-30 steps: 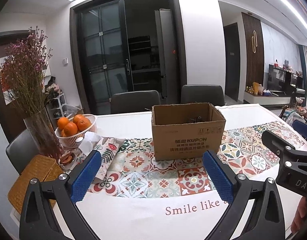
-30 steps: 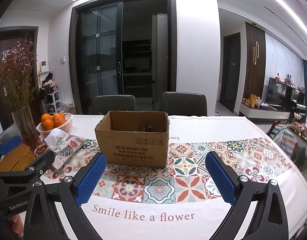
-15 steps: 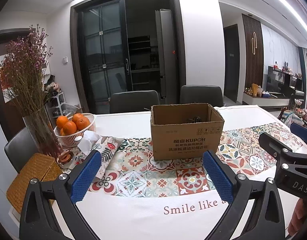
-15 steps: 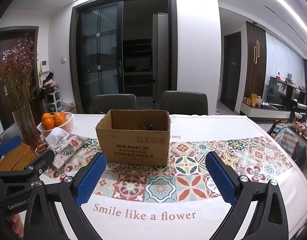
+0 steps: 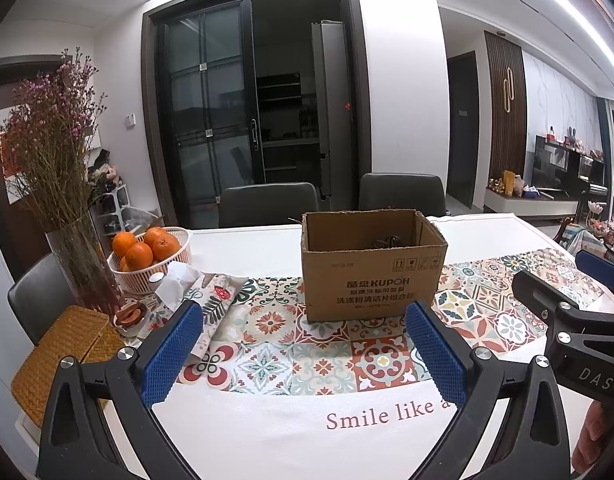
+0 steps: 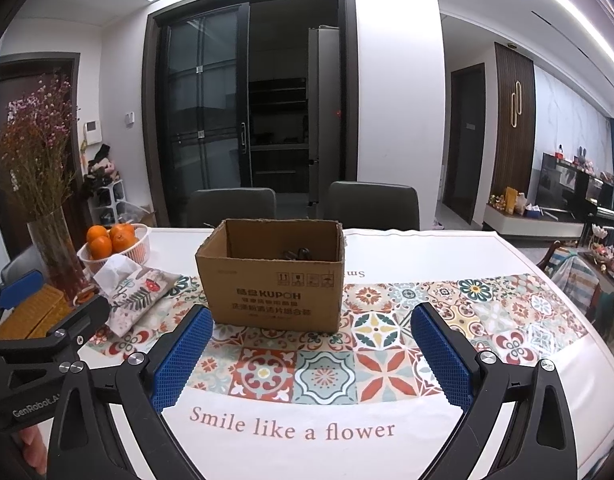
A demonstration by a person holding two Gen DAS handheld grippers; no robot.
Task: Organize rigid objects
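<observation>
An open brown cardboard box [image 5: 373, 268] marked KUPOH stands on the patterned table runner [image 5: 267, 344], with dark objects [image 5: 389, 242] barely visible inside. It also shows in the right wrist view [image 6: 273, 276]. My left gripper [image 5: 305, 354] is open and empty, held back from the box over the near table. My right gripper [image 6: 311, 356] is open and empty, also short of the box. Each gripper's body shows at the edge of the other's view.
A white basket of oranges [image 5: 151, 256], a glass vase of dried flowers [image 5: 83, 264], a fabric tissue pouch [image 5: 203, 292] and a woven mat [image 5: 63, 356] sit at the left. Two dark chairs [image 5: 269, 204] stand behind the table. The table edge curves at the right [image 6: 587, 340].
Both views have drawn back and risen very slightly; the box looks a little farther away. Both grippers stay open.
</observation>
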